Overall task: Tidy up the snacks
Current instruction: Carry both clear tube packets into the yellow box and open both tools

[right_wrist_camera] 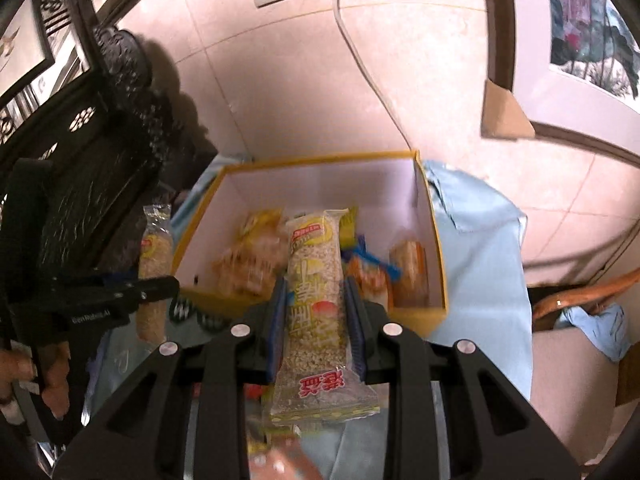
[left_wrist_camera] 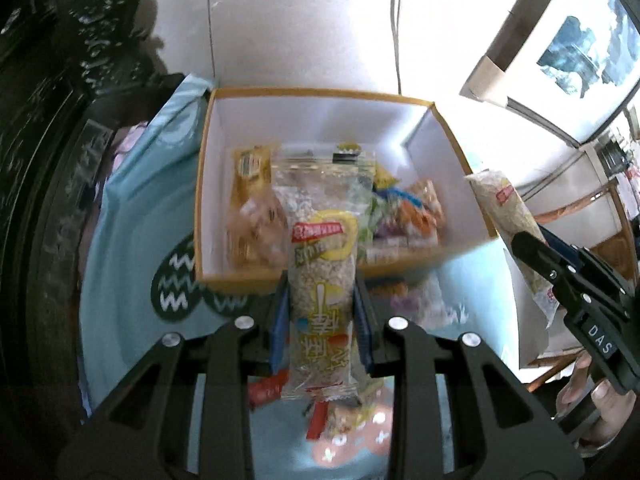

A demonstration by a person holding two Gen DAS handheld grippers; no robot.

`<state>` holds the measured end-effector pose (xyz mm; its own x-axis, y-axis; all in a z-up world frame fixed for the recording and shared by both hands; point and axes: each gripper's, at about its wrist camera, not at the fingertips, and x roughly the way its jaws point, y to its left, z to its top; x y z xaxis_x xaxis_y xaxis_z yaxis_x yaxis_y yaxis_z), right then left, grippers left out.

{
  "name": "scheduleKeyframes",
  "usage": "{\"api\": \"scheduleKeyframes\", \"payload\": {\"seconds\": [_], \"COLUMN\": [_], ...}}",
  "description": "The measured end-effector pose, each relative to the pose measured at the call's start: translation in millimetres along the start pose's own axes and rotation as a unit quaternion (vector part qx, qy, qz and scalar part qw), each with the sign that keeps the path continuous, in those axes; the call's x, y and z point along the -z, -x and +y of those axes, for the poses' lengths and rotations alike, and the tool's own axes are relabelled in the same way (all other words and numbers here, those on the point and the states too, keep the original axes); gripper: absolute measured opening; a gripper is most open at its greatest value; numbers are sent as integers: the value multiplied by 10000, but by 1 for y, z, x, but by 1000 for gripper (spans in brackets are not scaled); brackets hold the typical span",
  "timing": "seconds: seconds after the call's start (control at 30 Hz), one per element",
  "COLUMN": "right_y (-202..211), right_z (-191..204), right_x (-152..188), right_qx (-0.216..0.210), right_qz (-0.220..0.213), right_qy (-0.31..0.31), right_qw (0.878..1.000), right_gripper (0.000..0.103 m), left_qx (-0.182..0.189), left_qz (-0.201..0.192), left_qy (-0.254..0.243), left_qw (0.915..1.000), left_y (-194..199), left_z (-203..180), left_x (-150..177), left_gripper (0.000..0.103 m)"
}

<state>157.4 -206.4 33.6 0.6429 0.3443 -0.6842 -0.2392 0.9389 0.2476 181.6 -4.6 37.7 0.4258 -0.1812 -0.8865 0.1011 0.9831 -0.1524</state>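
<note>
Each gripper holds a clear-wrapped grain bar in front of an open yellow-edged box (left_wrist_camera: 208, 152) (right_wrist_camera: 438, 248) that has several snack packets lying inside. My left gripper (left_wrist_camera: 322, 312) is shut on one grain bar (left_wrist_camera: 322, 280), which stands lengthwise between the blue pads. My right gripper (right_wrist_camera: 316, 312) is shut on a second grain bar (right_wrist_camera: 316, 292). In the left wrist view the right gripper (left_wrist_camera: 532, 252) shows at the right edge with its bar (left_wrist_camera: 508, 212). In the right wrist view the left gripper (right_wrist_camera: 160, 286) shows at the left with its bar (right_wrist_camera: 154, 264).
The box sits on a light blue cloth (left_wrist_camera: 132, 240) (right_wrist_camera: 480, 248). Loose snack packets (left_wrist_camera: 332, 416) lie on the cloth below my left gripper. Dark carved furniture (left_wrist_camera: 48, 120) stands at the left. A tiled wall with a socket and cable (right_wrist_camera: 344, 20) rises behind the box.
</note>
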Motion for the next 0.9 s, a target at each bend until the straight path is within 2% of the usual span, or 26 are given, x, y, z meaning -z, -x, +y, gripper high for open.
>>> {"api": "scheduleKeyframes", "payload": {"seconds": [0.27, 0.3, 0.33, 0.37, 0.4, 0.47, 0.67, 0.9], "right_y": [-65, -73, -81, -90, -94, -93, -73, -41], "right_z": [-12, -15, -17, -20, -22, -26, -38, -43], "right_x": [-37, -40, -41, -42, -43, -41, -20, 21], "right_qx": [-5, 0, 5, 19, 75, 126, 50, 24], "right_qz": [95, 105, 134, 208, 228, 92, -9, 16], "right_qy": [-97, -134, -179, -229, -279, -323, -440, -449], "right_qw": [9999, 9999, 9997, 9995, 9993, 9994, 9990, 9990], "right_gripper": [29, 29, 31, 33, 35, 47, 50, 55], "left_qx": [-59, -66, -117, -218, -397, -409, -395, -457], "left_qz": [148, 194, 249, 294, 303, 209, 231, 313], "left_qy": [90, 171, 281, 360, 456, 512, 428, 246], "left_qw": [9998, 9996, 9992, 9987, 9977, 9976, 9980, 9982], "left_y": [-57, -67, -76, -82, -87, -87, -80, -59], "left_z": [11, 15, 19, 22, 25, 29, 33, 27], "left_x": [-58, -65, -71, -73, -76, -76, -52, 6], "left_gripper": [29, 35, 47, 81, 91, 91, 91, 91]}}
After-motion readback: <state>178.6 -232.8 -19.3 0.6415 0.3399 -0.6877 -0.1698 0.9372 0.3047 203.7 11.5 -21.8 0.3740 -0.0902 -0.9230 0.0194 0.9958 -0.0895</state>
